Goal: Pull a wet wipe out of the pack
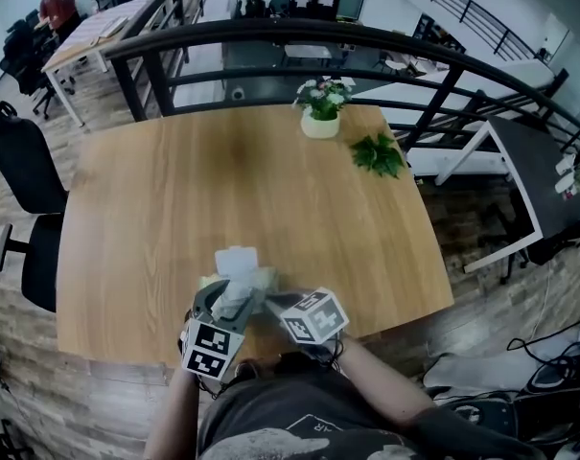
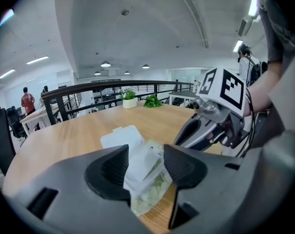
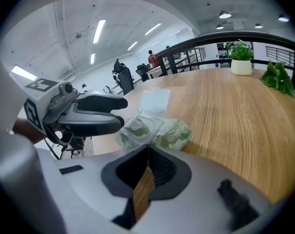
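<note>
I am holding my left claw [image 1: 232,302] wide, both jaws standing apart with nothing pressed between them. It is hanging just above the wet wipe pack [image 1: 243,278], which is lying on the wooden table [image 1: 165,180] near my edge. I judge I am keeping the jaws spread so they can come down on either side of whatever is sticking up at the mouth of the pack.

The pack's lid [image 1: 236,257] is lying flipped back, away from me, leaving the opening bare, so the way to the wipes is clear.

To the right, I am keeping my right claw [image 1: 273,301] fully closed and empty, its tip sitting just beside the pack's near edge. It is probably there to steady the pack, though I cannot tell whether it is touching it.

The head view is showing both claws crowding over the pack and hiding most of it. My left gripper view is giving what that misses: the pack [image 2: 149,195] framed between my open jaws, the lid [image 2: 122,136] beyond, and a pale fold at the opening. I cannot tell whether that fold is a wipe. My right gripper view is showing the pack [image 3: 172,133] side-on and the left claw [image 3: 121,112] poised above it, apart from it.
</note>
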Demonstrator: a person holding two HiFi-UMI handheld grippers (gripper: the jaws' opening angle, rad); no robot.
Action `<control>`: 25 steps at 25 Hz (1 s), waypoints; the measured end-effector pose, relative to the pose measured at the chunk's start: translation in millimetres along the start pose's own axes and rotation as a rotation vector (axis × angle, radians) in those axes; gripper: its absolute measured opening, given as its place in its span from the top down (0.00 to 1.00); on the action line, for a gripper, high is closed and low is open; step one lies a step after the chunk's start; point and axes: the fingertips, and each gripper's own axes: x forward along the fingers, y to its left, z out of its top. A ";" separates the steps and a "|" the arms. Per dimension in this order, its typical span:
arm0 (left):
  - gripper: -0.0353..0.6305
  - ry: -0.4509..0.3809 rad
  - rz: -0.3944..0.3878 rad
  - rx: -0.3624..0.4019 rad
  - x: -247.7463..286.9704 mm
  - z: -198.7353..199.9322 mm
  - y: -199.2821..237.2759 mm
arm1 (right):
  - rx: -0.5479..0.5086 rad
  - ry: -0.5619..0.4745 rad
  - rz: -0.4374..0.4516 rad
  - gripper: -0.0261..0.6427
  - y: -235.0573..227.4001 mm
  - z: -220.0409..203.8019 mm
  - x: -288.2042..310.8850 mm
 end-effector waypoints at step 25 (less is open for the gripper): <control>0.91 0.015 0.158 -0.032 -1.1 -8.7 13.9 | -0.011 0.010 0.010 0.92 -0.1 -2.0 0.5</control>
